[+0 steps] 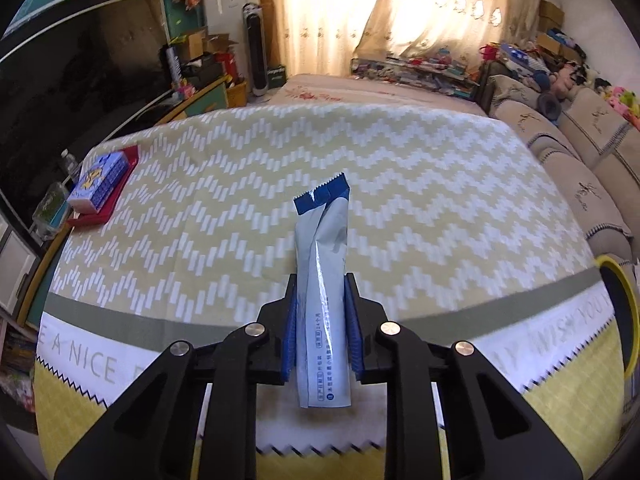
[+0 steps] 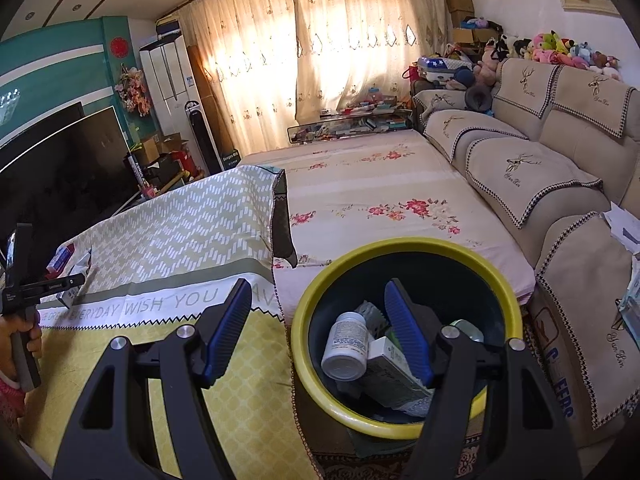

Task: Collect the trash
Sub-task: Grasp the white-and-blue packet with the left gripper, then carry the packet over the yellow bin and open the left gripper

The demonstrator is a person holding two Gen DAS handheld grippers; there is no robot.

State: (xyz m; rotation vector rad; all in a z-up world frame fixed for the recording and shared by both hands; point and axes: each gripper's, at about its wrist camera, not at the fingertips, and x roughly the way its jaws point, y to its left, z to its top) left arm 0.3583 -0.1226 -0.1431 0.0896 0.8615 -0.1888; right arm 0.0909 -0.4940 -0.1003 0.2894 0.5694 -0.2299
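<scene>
My left gripper (image 1: 320, 292) is shut on a long grey and blue sachet wrapper (image 1: 322, 264) and holds it above the zigzag tablecloth (image 1: 240, 184). My right gripper (image 2: 318, 304) is open and empty above the near-left rim of the yellow-rimmed trash bin (image 2: 400, 246). The bin holds a white pill bottle (image 2: 346, 344), a small box (image 2: 390, 364) and other trash. The left gripper with the wrapper also shows at the far left of the right wrist view (image 2: 60, 286). The bin's rim shows at the right edge of the left wrist view (image 1: 624, 304).
A blue box (image 1: 98, 180) lies on a red tray (image 1: 120, 192) at the table's far left. A sofa (image 2: 540, 176) runs along the right, a flowered bed cover (image 2: 380, 192) lies beyond the table, and a TV (image 2: 60, 168) stands at the left.
</scene>
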